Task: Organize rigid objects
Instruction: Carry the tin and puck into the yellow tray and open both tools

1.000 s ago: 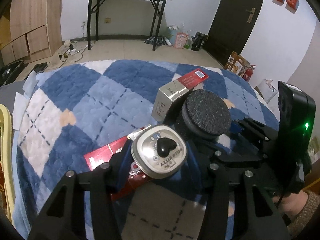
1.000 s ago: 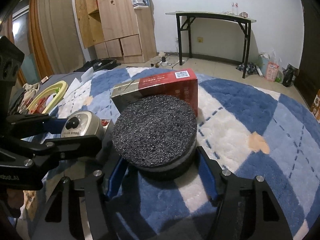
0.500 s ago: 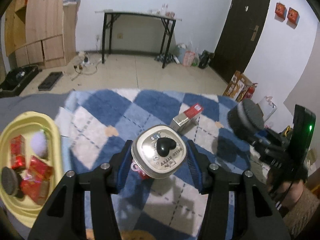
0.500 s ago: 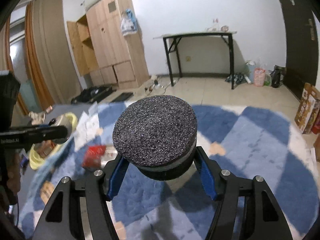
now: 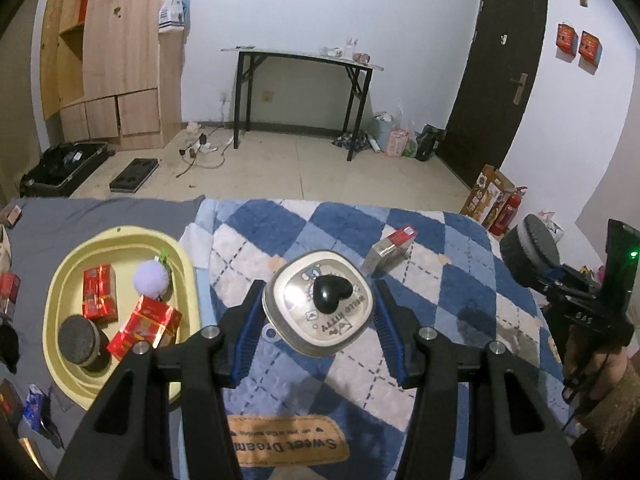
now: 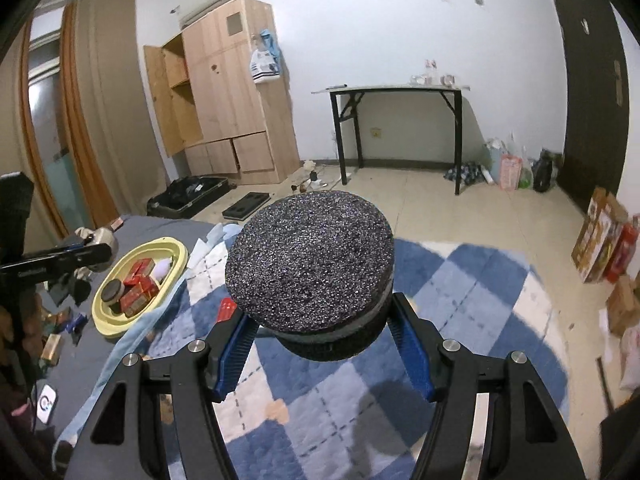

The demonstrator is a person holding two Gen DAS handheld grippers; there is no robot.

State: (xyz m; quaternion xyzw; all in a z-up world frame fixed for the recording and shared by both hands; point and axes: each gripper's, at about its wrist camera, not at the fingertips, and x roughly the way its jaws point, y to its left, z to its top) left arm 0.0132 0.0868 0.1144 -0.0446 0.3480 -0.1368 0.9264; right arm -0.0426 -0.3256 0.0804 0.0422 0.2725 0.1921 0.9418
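Note:
My left gripper (image 5: 318,312) is shut on a square silver tin (image 5: 318,306) with a black heart knob, held high above the blue checked rug (image 5: 440,300). My right gripper (image 6: 322,320) is shut on a round black glitter-topped case (image 6: 310,268), also raised; it shows at the right in the left wrist view (image 5: 528,250). A yellow oval tray (image 5: 72,380) on the left holds red boxes (image 5: 146,322), a purple pompom (image 5: 151,278) and another black round case (image 5: 78,336). A red and silver box (image 5: 390,250) lies on the rug.
Small items lie on the grey sheet (image 5: 40,216) beside the tray. A red pack (image 6: 226,310) lies on the rug under the right gripper. A black table (image 5: 304,64), a wooden wardrobe (image 5: 120,60) and a dark door (image 5: 492,92) stand beyond the bed.
Both grippers have lifted their objects well up off the rug and pulled back. The tray has come into view at the left. The red and silver box stays on the rug.

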